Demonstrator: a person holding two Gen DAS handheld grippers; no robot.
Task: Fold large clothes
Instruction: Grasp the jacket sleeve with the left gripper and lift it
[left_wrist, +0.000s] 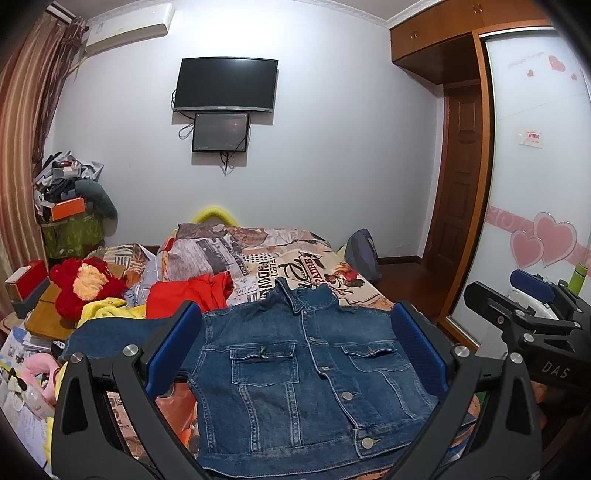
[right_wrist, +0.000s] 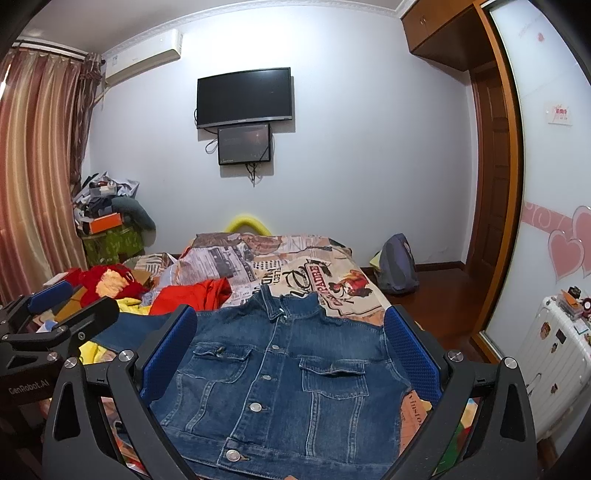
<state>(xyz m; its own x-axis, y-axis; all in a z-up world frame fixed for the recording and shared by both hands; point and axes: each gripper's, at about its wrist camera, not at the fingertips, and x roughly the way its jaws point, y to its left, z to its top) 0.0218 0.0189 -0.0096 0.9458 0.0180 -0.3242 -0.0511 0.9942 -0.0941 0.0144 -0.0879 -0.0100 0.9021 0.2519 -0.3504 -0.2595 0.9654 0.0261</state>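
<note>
A blue denim jacket (left_wrist: 295, 373) lies face up and buttoned on the bed, collar away from me; it also shows in the right wrist view (right_wrist: 288, 384). Its left sleeve stretches out to the left; the right sleeve is not visible. My left gripper (left_wrist: 295, 347) is open, held above the jacket's lower half, holding nothing. My right gripper (right_wrist: 291, 350) is open too, above the same jacket, empty. The right gripper shows at the right edge of the left wrist view (left_wrist: 532, 306); the left gripper shows at the left edge of the right wrist view (right_wrist: 62, 310).
The bed has a printed newspaper-pattern cover (left_wrist: 295, 266). A red garment (left_wrist: 192, 291), a yellow garment (left_wrist: 107, 310) and a red plush toy (left_wrist: 85, 284) lie left of the jacket. A wardrobe with sliding doors (left_wrist: 535, 166) and a white suitcase (right_wrist: 554, 354) stand right.
</note>
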